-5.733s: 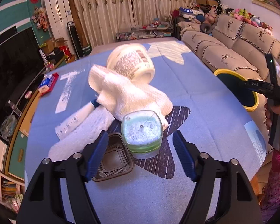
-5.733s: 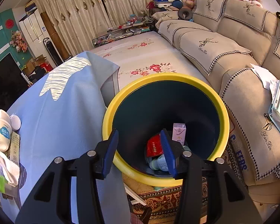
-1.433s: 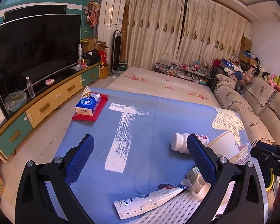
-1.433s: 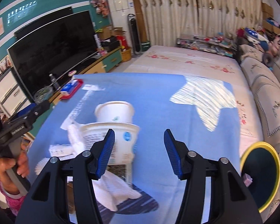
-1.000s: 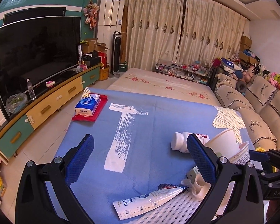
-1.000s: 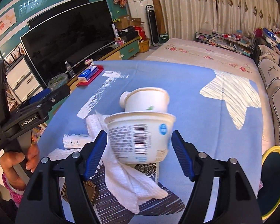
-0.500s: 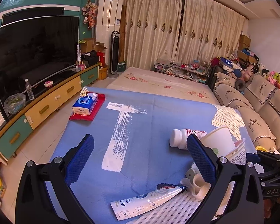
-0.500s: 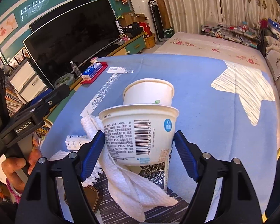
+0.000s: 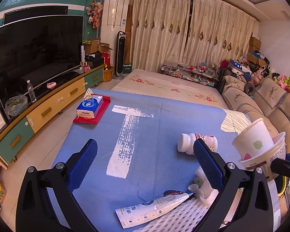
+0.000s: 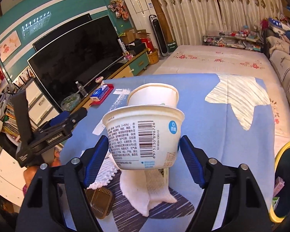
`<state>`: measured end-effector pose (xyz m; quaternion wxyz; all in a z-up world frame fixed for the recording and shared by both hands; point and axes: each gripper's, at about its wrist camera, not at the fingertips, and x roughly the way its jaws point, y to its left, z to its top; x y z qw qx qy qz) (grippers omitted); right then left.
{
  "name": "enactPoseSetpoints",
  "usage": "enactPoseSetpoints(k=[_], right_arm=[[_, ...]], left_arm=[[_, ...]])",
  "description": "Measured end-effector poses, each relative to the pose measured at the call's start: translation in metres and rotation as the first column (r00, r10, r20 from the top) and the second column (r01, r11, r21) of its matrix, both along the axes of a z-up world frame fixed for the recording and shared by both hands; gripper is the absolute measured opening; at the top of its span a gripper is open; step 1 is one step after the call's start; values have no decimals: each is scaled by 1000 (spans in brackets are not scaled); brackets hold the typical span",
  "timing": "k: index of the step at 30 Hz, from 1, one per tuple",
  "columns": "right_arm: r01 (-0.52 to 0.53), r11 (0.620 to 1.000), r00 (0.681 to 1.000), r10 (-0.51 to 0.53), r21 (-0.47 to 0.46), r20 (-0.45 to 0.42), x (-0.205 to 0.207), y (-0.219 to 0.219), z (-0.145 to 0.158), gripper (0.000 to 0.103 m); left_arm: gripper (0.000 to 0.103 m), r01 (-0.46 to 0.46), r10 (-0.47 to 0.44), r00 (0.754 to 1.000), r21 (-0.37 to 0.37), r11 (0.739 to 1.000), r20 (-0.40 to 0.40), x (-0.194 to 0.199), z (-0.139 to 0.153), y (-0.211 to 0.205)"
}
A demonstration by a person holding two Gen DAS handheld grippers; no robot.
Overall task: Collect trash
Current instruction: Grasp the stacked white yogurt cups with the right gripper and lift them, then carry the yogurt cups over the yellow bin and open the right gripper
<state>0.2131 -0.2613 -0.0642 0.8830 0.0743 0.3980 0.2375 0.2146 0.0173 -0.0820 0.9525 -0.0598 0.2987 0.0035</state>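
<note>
Fingers of right gripper (image 10: 144,154) clamped the white barcoded yoghurt tub (image 10: 143,137) by its sides, paper cup (image 10: 153,96) nested inside. Left gripper (image 9: 145,166) stood wide open, empty, over blue cloth (image 9: 156,127).

Blue-clothed table (image 9: 148,135): white pill bottle (image 9: 196,142) lying sideways, white squeeze tube (image 9: 150,211), blue tissue pack (image 9: 89,106) on red tray (image 9: 102,112).

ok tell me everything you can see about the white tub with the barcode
The white tub looks like thin plastic or paper, with a rolled rim, a barcode, small printed text and a blue round mark. It is clamped at its sides between the blue pads of the right claw, lifted off the blue table cover. A smaller white cup sits tilted inside it.
</note>
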Motion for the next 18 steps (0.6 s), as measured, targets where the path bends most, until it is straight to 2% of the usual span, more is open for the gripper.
enactPoseSetpoints(k=[3,4,5,7,8,9,10,12,15,18], right_arm=[[-31,999,1000,31,26,0,-6,0,3,72],[5,997,1000,-3,-73,29,-9,5,4,72],[6,991,999,0,-132,45,-11,8,4,72],[-82,994,996,80,-73,-24,-11,6,0,72],[-85,990,996,83,-108,-31,-14,6,-1,72],[-57,978,998,57,-202,-6,-18,7,-1,72],[-56,971,998,57,-230,-5,-20,5,-1,72],[-94,975,995,86,-201,-49,-23,-5,0,72],[-80,968,997,73,-237,-39,-33,-16,4,72],[-123,974,991,112,-192,-67,-44,-24,5,72]], left_arm=[[98,0,0,1000,6,1000,1,0,0,0],[98,-2,2,1000,8,1000,1,1,-1,0],[98,-4,4,1000,9,1000,-1,1,-1,0],[98,-4,4,1000,6,1000,-7,3,-2,1],[98,-4,4,1000,5,1000,-8,3,-3,1],[98,-5,5,1000,6,1000,-6,3,-2,1],[98,-5,5,1000,4,1000,-6,3,-3,1],[98,1,-1,1000,-1,1000,-2,1,-2,1],[98,5,-5,1000,2,1000,9,-1,-1,-1],[98,7,-7,1000,4,1000,9,-1,-1,-3]])
